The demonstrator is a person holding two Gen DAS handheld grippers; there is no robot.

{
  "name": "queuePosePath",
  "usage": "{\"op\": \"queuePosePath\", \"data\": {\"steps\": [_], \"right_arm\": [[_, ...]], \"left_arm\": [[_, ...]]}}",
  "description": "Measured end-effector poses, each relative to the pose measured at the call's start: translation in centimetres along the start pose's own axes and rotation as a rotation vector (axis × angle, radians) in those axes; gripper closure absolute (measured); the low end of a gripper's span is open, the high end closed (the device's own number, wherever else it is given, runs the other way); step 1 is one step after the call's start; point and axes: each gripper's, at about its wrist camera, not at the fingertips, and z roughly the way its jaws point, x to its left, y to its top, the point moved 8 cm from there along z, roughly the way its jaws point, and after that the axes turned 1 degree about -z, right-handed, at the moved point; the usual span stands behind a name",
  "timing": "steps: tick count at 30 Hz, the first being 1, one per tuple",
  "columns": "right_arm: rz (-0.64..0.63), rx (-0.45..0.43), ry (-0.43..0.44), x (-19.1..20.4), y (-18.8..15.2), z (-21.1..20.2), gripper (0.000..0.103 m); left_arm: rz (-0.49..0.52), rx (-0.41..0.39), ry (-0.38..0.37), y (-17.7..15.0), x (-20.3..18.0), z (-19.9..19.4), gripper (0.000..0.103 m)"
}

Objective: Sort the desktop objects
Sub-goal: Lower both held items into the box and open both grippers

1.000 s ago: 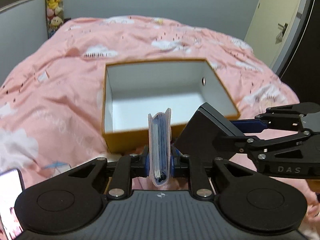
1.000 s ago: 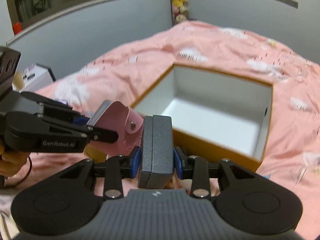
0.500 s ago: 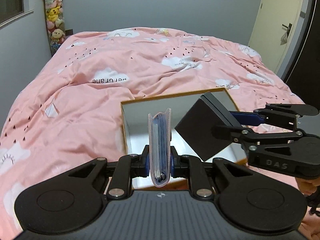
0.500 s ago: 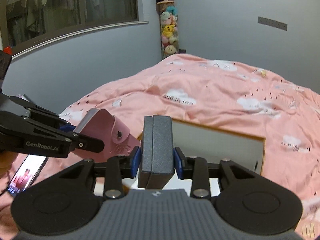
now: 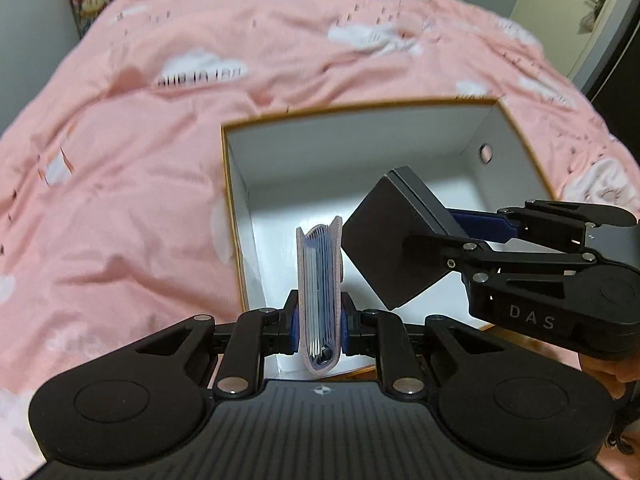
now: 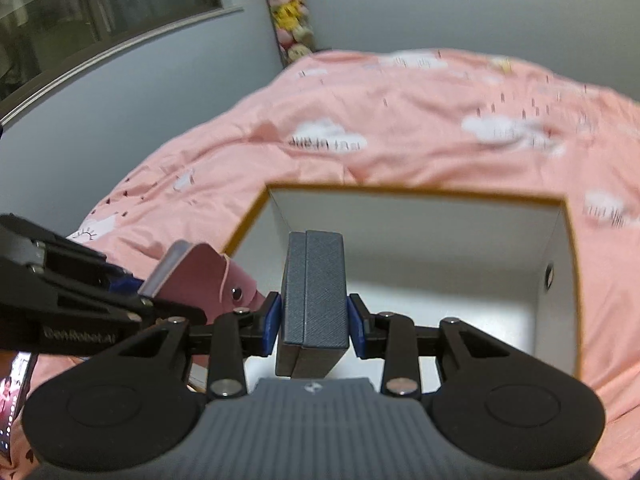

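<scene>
My left gripper (image 5: 319, 322) is shut on a pink card holder (image 5: 320, 292) full of cards, held upright on its edge. That holder (image 6: 204, 278) also shows at the left of the right wrist view, over the box's near left corner. My right gripper (image 6: 314, 322) is shut on a dark grey case (image 6: 314, 296), seen tilted in the left wrist view as the case (image 5: 394, 240). Both items hang above the inside of an open box (image 5: 360, 114) with an orange rim and white walls (image 6: 420, 224), which holds nothing visible.
The box lies on a pink cloud-print duvet (image 5: 120, 184) that covers the bed. A phone with a lit screen (image 6: 12, 392) lies at the lower left of the right wrist view. A grey wall, a window (image 6: 100, 4) and stuffed toys (image 6: 290, 20) stand behind.
Both grippers have swept over the bed with their items, first away and then down over the box. The box now fills the middle of both views, and neither grip has changed.
</scene>
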Motion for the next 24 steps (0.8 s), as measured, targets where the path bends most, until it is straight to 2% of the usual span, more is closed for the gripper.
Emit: {"op": "queuePosePath", "data": {"steps": [5, 11, 20, 24], "right_arm": [[0.084, 0.057, 0.034, -0.3, -1.7, 2.4, 0.066], [0.123, 0.097, 0.053, -0.1, -2.9, 4.1, 0.066], [0.133, 0.138, 0.063, 0.1, -3.7, 5.4, 0.066], [0.126, 0.147, 0.033, 0.0, -3.9, 5.7, 0.066]], "left_arm": [[-0.011, 0.049, 0.036, -0.8, 0.7, 2.1, 0.083], [-0.040, 0.096, 0.081, -1.3, 1.6, 3.3, 0.083], [-0.081, 0.152, 0.061, -1.4, 1.8, 4.2, 0.081], [-0.084, 0.180, 0.039, -1.7, 2.0, 4.4, 0.081]]}}
